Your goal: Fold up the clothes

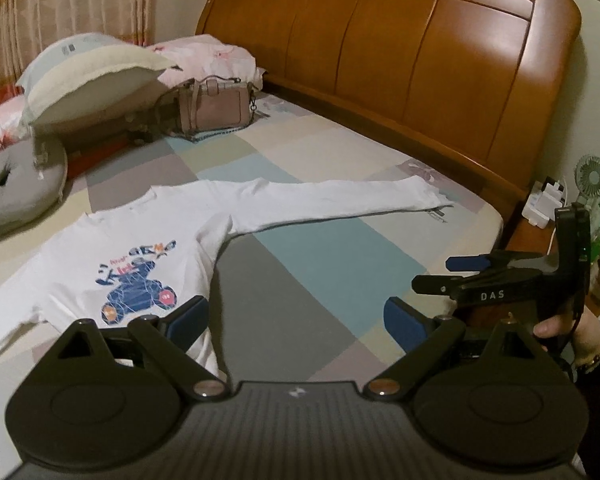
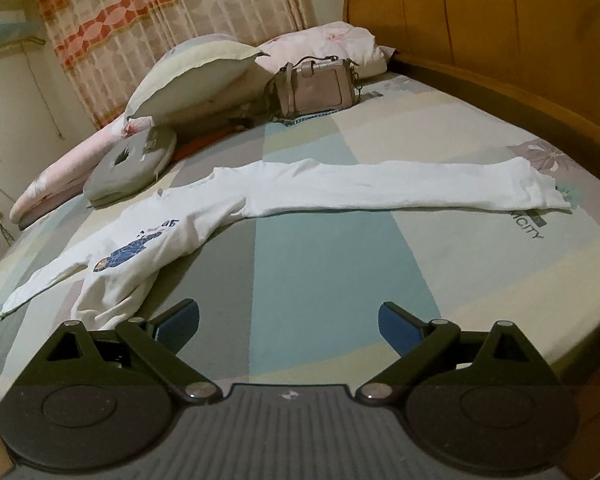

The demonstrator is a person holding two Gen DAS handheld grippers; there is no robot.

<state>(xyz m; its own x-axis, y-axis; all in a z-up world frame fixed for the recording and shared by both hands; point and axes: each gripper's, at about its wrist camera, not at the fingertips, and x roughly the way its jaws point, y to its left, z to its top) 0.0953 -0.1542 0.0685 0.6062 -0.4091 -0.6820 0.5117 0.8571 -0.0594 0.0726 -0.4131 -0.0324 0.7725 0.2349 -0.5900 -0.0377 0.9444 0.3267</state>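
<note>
- Left wrist view: your left gripper (image 1: pixel 296 316) has its fingers spread and empty above the bed (image 1: pixel 300 280). The white long-sleeved shirt (image 1: pixel 140 256) lies flat, print up, ahead of the left finger, one sleeve (image 1: pixel 340 200) stretched out beyond, probably spread for folding. Your right gripper (image 1: pixel 440 276) hovers right of them, held in your hand (image 1: pixel 580 336).
- Right wrist view: fingers spread, empty, tilted down; shirt ahead-left.

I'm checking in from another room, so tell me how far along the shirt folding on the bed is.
Done: the white long-sleeved shirt is laid out print-up on the bed sheet, one sleeve stretched toward the headboard. In hand: nothing; the left gripper and right gripper are both open and empty above the sheet. Left: every fold; sleeves and body are still unfolded.
</note>
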